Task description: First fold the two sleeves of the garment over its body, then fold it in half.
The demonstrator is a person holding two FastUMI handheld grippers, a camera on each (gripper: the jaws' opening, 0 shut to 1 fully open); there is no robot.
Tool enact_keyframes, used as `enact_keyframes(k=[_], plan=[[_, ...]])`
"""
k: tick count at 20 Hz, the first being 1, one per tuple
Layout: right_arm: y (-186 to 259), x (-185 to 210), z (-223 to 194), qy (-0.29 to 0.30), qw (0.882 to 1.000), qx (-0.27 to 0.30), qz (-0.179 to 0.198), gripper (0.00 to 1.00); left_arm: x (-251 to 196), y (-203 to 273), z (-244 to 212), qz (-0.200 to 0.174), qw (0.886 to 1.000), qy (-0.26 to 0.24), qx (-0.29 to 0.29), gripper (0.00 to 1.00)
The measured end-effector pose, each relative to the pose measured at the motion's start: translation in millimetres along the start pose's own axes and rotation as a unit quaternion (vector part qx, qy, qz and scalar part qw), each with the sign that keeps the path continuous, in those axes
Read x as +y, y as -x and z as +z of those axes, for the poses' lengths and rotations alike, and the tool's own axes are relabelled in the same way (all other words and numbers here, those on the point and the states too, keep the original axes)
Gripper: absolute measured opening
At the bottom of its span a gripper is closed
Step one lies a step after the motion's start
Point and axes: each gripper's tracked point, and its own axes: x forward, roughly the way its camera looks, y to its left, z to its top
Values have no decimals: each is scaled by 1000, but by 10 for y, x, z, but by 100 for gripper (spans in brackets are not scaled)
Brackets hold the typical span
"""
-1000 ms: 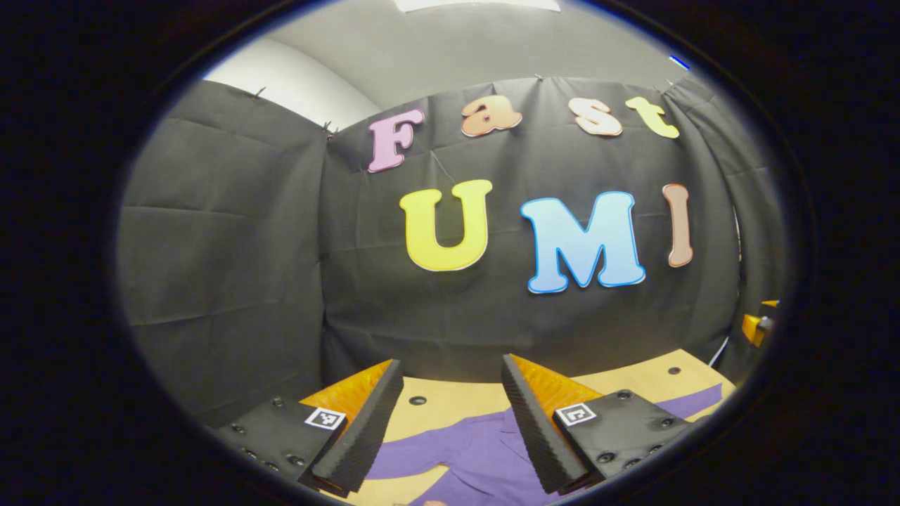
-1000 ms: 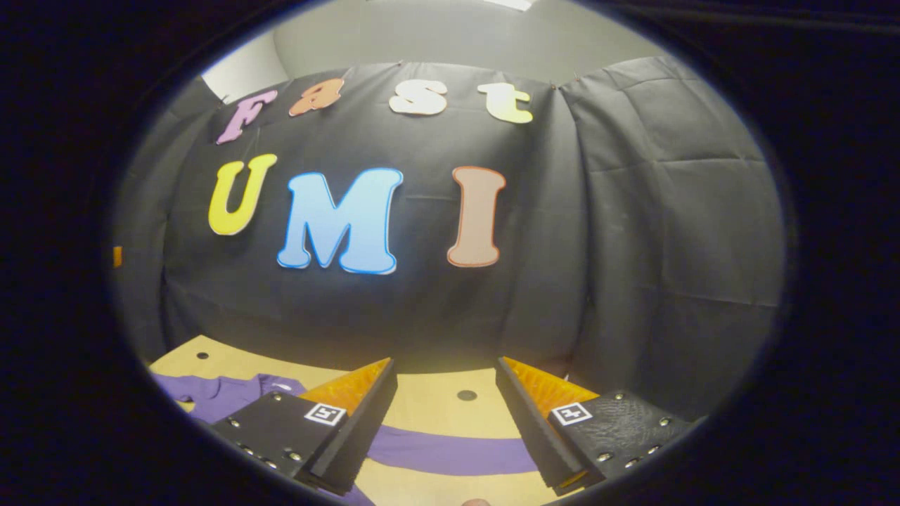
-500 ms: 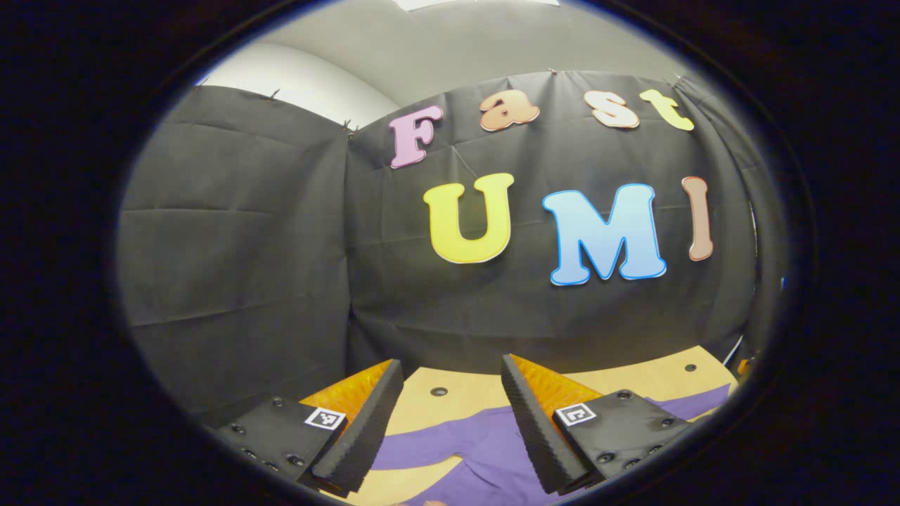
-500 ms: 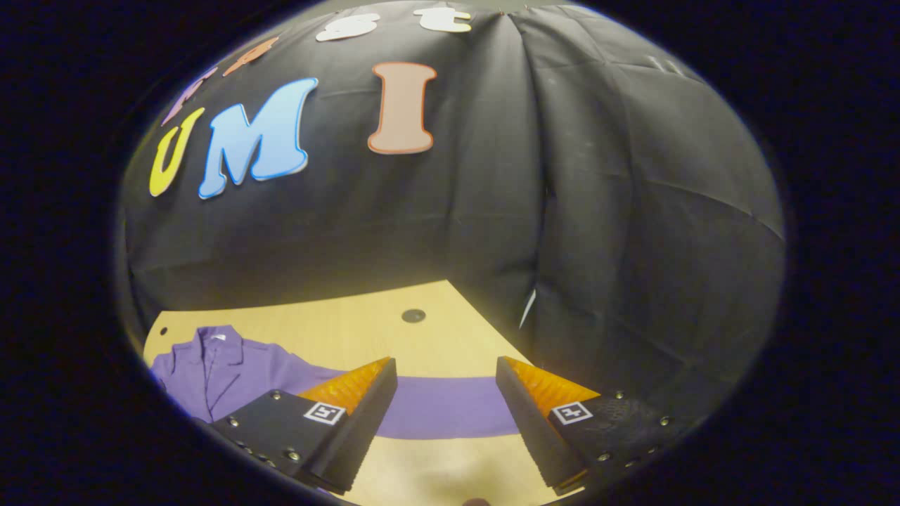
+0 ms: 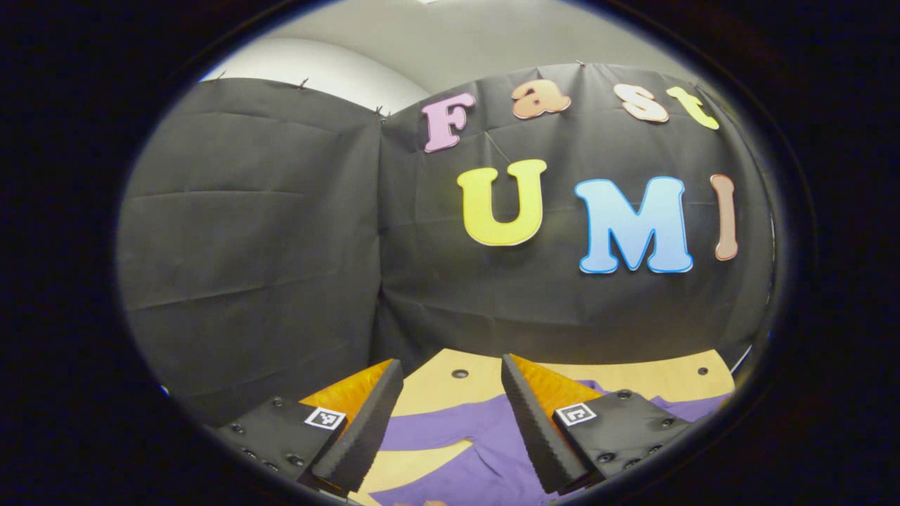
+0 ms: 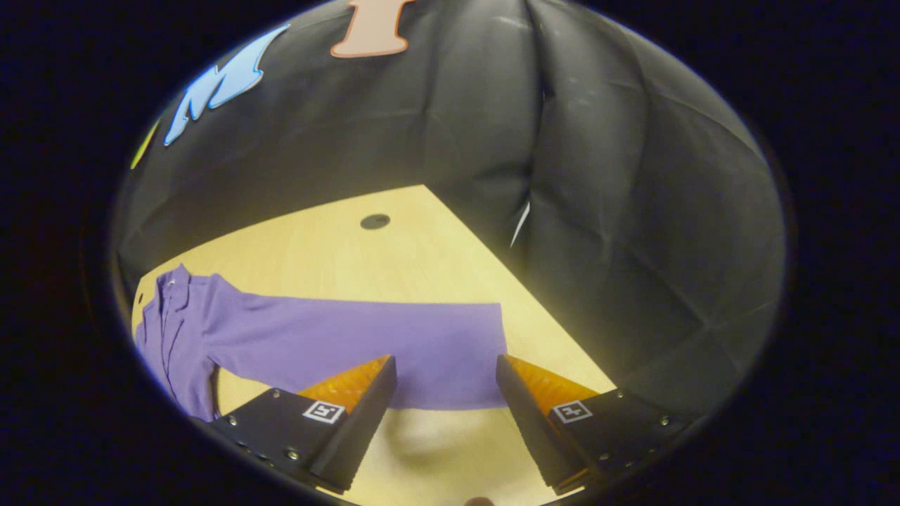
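Purple garment (image 6: pixel 309 337) flat on tan table (image 6: pixel 394 260), black-draped booth, both grippers (image 5: pixel 450 414) (image 6: pixel 446 414) agape above

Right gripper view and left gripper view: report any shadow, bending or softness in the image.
Right gripper view: a soft shadow lies on the table between the open fingers, just below the purple sleeve; the table's edge bows from the fisheye. Left gripper view: evenly lit, the garment sharp, straight cloth seams curved.
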Motion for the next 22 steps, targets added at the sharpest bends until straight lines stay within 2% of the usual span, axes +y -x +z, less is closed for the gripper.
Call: enact_keyframes(k=[6,7,10,13,15,16,18,20,21,22], plan=[[-64,60,-49,8,999,45,7,92,39,60,-32,20,1000,0,6,93],[-67,76,-74,9,999,50,8,94,39,63,-39,22,1000,1,7,93],[-105,91,-143,-5,999,44,16,97,6,46,-48,22,1000,0,8,93],[-111,153,-130,-6,998,52,26,93,-2,31,-57,19,1000,2,9,94],[-99,216,-156,-9,998,60,24,65,-15,20,-84,17,1000,4,12,94],[-107,249,-158,-15,997,62,31,65,-10,10,-89,16,1000,4,12,94],[-120,311,-166,-26,996,73,33,33,10,3,-84,14,1000,4,12,94],[-91,339,-182,-37,996,76,29,33,53,19,-103,14,1000,5,12,94],[-32,365,-137,-46,995,85,30,4,80,20,-107,15,1000,5,12,94],[-80,344,-141,-50,995,85,27,3,114,24,-114,16,1000,6,12,94]])
